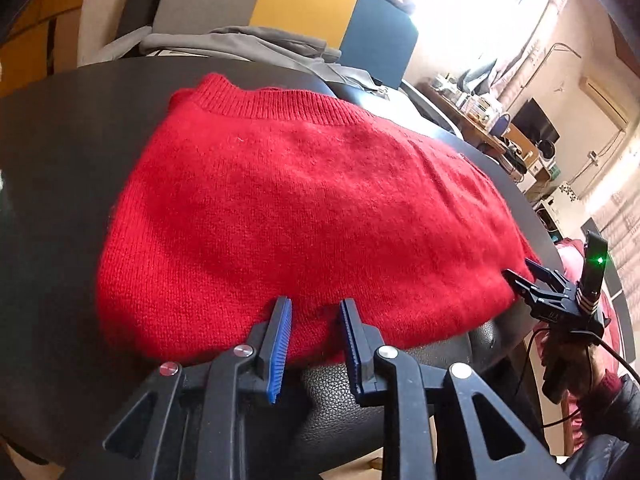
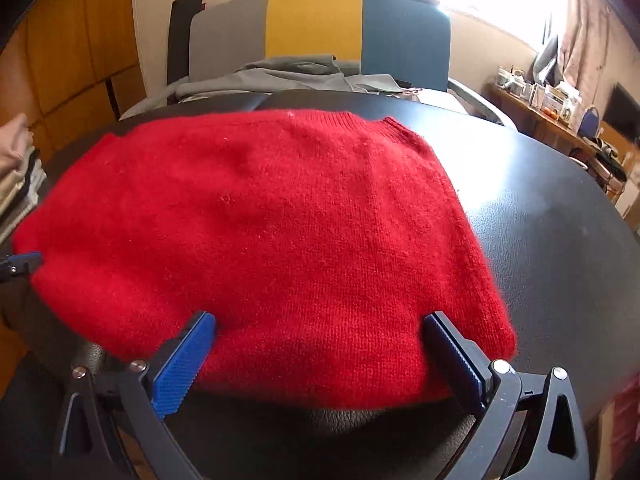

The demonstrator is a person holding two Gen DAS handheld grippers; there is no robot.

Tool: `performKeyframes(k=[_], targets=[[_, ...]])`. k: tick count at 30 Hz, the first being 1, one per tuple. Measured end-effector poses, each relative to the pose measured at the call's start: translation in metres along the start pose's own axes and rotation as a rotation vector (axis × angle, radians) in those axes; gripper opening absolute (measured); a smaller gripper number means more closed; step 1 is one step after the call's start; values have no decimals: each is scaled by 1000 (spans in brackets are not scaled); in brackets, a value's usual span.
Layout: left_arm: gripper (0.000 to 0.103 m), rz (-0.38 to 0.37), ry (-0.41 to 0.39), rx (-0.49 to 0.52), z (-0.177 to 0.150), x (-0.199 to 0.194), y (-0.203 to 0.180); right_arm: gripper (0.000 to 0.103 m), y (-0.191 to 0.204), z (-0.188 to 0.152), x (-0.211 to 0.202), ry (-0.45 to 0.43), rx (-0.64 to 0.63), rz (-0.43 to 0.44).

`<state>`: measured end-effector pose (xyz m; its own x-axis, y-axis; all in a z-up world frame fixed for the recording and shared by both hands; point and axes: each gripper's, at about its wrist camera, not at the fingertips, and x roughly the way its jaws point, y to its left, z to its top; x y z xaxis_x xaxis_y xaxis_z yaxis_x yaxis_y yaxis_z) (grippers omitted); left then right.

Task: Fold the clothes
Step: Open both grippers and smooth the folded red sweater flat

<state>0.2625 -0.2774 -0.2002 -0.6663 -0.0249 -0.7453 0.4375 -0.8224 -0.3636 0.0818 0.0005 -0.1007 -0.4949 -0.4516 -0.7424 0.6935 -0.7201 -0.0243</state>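
A red knitted sweater [image 1: 304, 216] lies folded on the dark table [image 1: 72, 168], its ribbed collar at the far side; it also shows in the right wrist view [image 2: 280, 224]. My left gripper [image 1: 314, 312] is at the sweater's near edge, jaws a narrow gap apart with red knit between the tips. My right gripper [image 2: 320, 328] is wide open, its blue pads [image 2: 188, 356] on either side of the near right edge of the sweater, holding nothing. The right gripper also shows at the right in the left wrist view [image 1: 532, 276].
A grey, yellow and blue chair [image 2: 320, 28] stands behind the table with grey clothes [image 2: 272, 76] piled on it. Folded light clothes [image 2: 16, 176] are stacked at the left. A cluttered desk [image 1: 492, 120] is at the far right.
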Motion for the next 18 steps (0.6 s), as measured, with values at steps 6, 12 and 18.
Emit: performKeyframes(k=[6,12,18], targets=[[32,-168,-113,-219,26,-32,38,103,-2,-8,-2,-46,15,4],[53,-137,-184,-293,91,-53,102,103,-3,5,-6,-6,-3,14],[62,-164,-10,-291,142,0,139,103,1,36,-14,-51,-18,37]])
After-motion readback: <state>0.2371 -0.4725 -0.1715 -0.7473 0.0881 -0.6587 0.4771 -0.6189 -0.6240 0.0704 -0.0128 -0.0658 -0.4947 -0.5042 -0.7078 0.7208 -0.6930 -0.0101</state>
